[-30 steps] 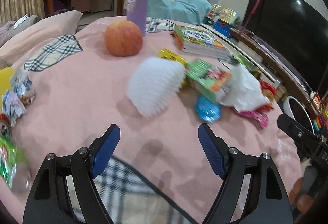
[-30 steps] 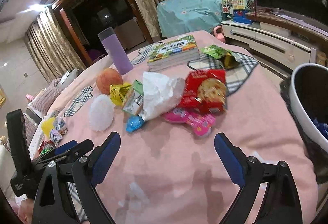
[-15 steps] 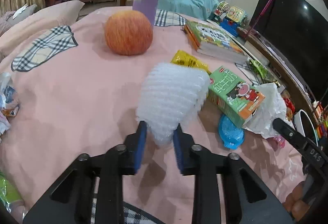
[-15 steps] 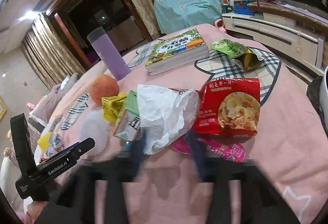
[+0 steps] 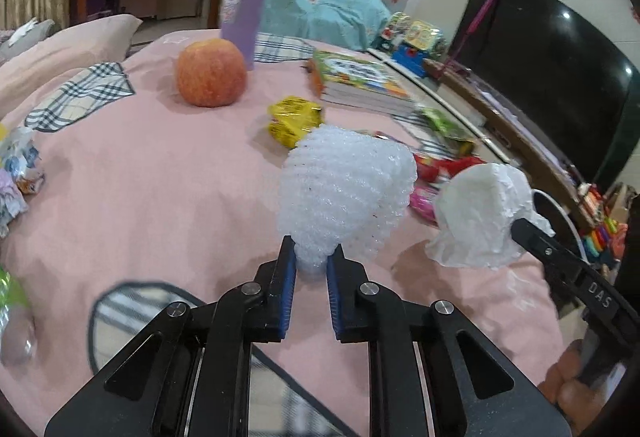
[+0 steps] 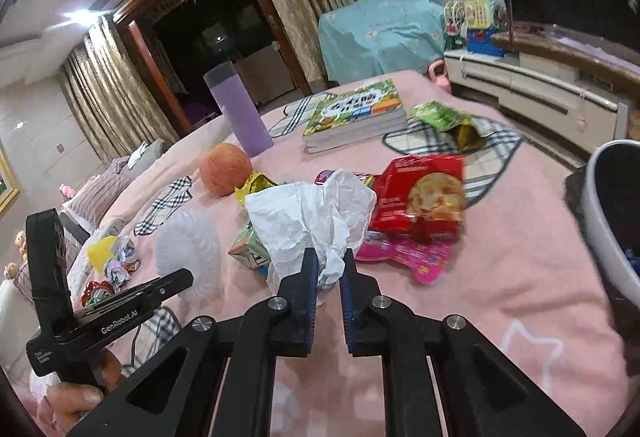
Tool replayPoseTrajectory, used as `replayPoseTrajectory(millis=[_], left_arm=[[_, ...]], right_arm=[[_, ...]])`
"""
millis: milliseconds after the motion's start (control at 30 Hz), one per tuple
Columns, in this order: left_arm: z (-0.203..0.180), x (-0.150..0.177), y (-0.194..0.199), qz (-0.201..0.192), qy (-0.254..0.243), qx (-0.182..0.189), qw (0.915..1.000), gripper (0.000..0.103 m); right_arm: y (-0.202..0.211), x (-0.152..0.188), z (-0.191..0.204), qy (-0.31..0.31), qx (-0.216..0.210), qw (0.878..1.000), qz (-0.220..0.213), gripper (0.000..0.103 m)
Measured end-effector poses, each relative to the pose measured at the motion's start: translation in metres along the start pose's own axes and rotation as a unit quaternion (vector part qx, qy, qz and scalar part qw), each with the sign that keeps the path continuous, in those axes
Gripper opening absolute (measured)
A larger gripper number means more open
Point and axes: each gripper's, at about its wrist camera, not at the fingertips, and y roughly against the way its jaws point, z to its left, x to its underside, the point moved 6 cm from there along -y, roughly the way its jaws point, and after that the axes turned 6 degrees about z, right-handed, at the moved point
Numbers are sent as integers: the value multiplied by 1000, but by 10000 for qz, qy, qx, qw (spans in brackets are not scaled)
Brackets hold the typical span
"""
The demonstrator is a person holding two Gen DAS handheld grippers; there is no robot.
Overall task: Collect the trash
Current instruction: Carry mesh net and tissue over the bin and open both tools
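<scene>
Left gripper (image 5: 311,264) clamped on white foam net (image 5: 346,193); right gripper (image 6: 329,269) jaws closing on crumpled white tissue (image 6: 312,221), both just above pink blanket (image 6: 500,277).
Only right view shows red snack bag (image 6: 420,193), white bin (image 6: 612,237); left view shows TV (image 5: 560,77), apple (image 5: 211,72).

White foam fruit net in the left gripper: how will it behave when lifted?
The foam net is likely very light and springy: it pinches narrow where the left gripper clamps it, yet holds its dome above. Probably crush-tolerant. Its open mesh may snag rather than slip.
</scene>
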Motion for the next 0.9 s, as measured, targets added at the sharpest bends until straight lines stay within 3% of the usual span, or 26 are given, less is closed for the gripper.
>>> replayPoseTrajectory(millis=[567,900], left_arm=[[-117,34,-4,276,-920,686,9930,14],[-157,44,-6,369,-1262,861,9876,14]], right_arm=[[80,28,-69,-432,614,9966,-336,10],[113,41,-98,-593,909,9927,-520,10]])
